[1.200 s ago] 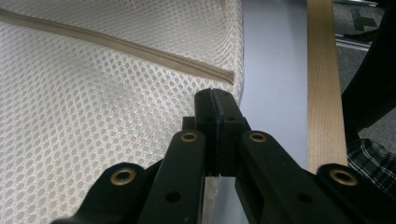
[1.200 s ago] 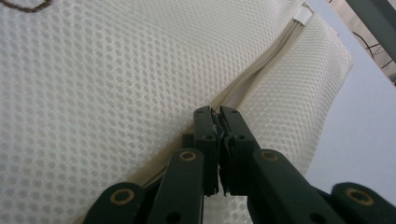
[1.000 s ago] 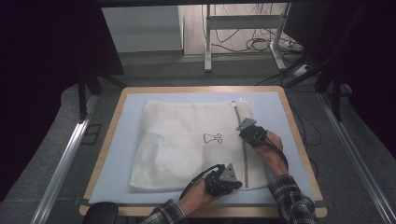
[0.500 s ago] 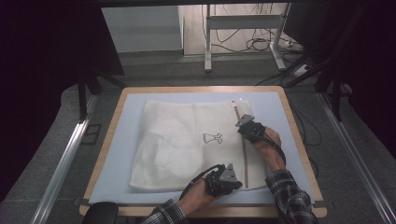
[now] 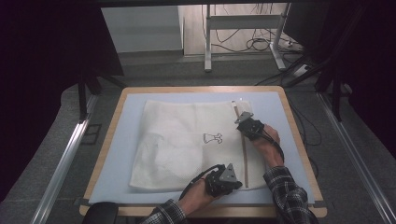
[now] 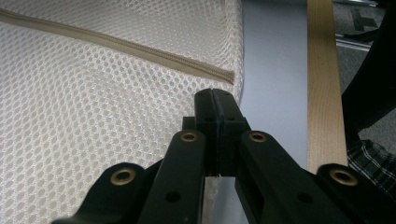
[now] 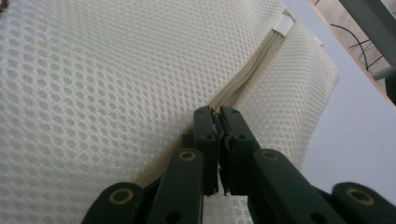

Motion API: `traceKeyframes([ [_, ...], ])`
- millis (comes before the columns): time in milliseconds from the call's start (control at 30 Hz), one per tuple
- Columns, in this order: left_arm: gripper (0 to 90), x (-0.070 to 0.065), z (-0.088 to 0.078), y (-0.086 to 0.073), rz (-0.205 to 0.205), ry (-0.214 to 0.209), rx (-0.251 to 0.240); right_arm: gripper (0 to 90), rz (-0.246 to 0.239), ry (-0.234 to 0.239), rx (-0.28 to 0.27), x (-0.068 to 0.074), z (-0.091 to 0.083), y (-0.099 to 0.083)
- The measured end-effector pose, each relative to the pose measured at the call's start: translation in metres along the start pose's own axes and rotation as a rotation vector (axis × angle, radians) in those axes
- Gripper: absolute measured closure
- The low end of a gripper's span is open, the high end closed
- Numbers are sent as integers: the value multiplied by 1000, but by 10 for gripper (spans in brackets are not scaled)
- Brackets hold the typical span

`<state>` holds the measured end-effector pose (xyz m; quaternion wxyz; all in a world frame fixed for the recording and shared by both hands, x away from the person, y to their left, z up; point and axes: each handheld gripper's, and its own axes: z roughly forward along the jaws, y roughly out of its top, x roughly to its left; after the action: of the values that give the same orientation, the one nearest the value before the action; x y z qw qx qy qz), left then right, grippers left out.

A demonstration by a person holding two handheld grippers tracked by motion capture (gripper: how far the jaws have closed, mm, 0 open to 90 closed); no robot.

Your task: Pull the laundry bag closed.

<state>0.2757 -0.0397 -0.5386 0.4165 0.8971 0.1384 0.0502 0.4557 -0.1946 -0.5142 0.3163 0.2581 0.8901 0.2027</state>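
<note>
A white mesh bag (image 5: 187, 140) lies flat on a blue mat (image 5: 119, 154). A tan zipper (image 5: 244, 158) runs along its right side, from the near edge to the far edge. My left gripper (image 5: 239, 183) is at the bag's near right corner, by the zipper's near end (image 6: 219, 74). Its jaws (image 6: 215, 95) are shut, with mesh pinched between them. My right gripper (image 5: 239, 120) is farther up the zipper, shut over the zipper line (image 7: 252, 70) on what looks like the pull. Beyond its closed jaws (image 7: 216, 112) the two tan tapes run to a white tab (image 7: 282, 25).
The mat sits on a wooden table top (image 5: 299, 140) with a raised edge all round. A small black print (image 5: 212, 137) marks the middle of the bag. Bare mat lies left of the bag and right of the zipper. Desk legs and cables (image 5: 261, 44) stand beyond the table.
My right gripper has crept slightly farther along the zipper, away from the person. The left gripper and the bag have stayed where they were.
</note>
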Motion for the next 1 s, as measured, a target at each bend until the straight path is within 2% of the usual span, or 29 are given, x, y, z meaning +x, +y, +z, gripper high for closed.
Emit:
traceKeyframes([
  [1000, 897, 0, 0, 0, 0, 0, -1, 849, 33, -18, 2, -13, 20, 12],
])
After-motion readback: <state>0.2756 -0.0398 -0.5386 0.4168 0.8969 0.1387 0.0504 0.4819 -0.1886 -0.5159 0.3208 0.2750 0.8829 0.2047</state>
